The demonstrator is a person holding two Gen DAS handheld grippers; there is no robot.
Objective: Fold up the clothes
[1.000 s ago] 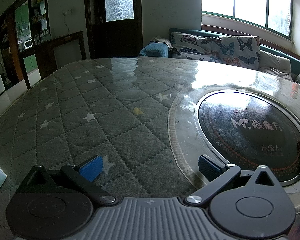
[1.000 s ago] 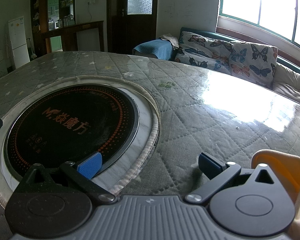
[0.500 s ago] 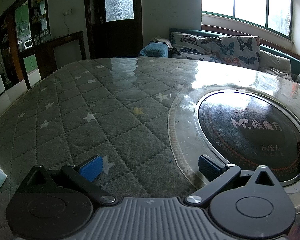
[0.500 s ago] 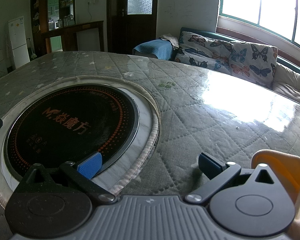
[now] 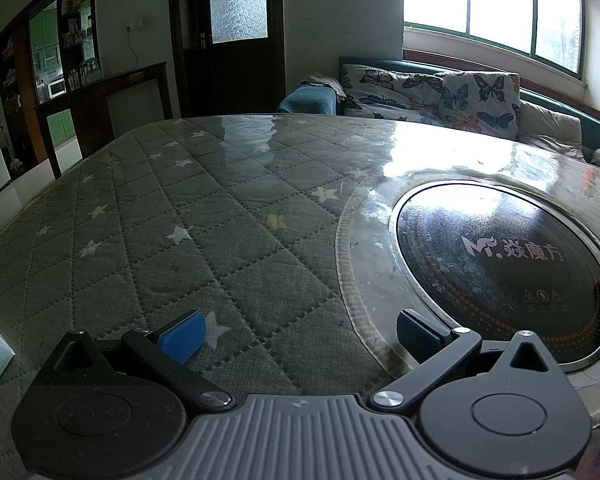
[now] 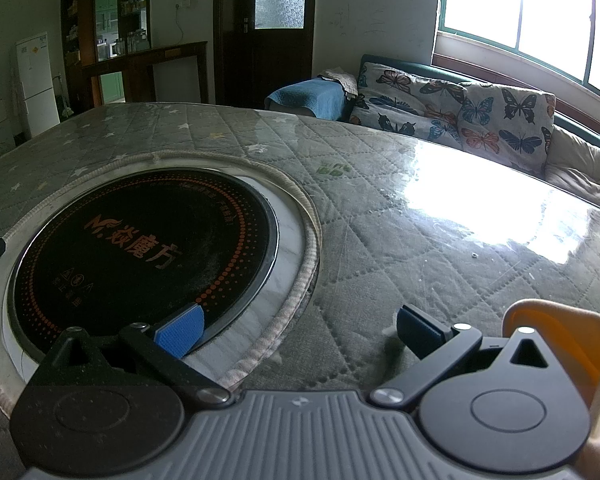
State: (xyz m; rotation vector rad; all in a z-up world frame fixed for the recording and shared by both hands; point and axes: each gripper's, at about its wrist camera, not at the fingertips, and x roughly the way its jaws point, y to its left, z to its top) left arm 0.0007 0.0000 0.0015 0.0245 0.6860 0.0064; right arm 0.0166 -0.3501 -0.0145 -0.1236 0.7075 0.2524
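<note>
Left gripper [image 5: 298, 334]: low over quilted table cover [image 5: 204, 240], jaws spread wide, nothing between blue pads [image 5: 182, 336].

Right gripper [image 6: 298, 330]: low over same cover, jaws likewise wide apart and empty; left pad over rim of cooktop, right pad over quilting.

Orange garment [image 6: 568, 340]: folded edge at lower right of right wrist view, just beside and partly behind right gripper's body; rest hidden.

Round black cooktop [image 6: 140, 248]: set into table centre, orange lettering and dotted ring, pale trim around it.

Table cover: grey-green, star print, under glossy clear sheet with window glare.

Butterfly-print sofa [image 6: 452, 116]: beyond table, under window [image 5: 496, 8].

Blue cloth [image 6: 308, 94]: on sofa's left end.

Dark door [image 5: 228, 36]: back wall.

White fridge [image 6: 36, 80]: far left.
</note>
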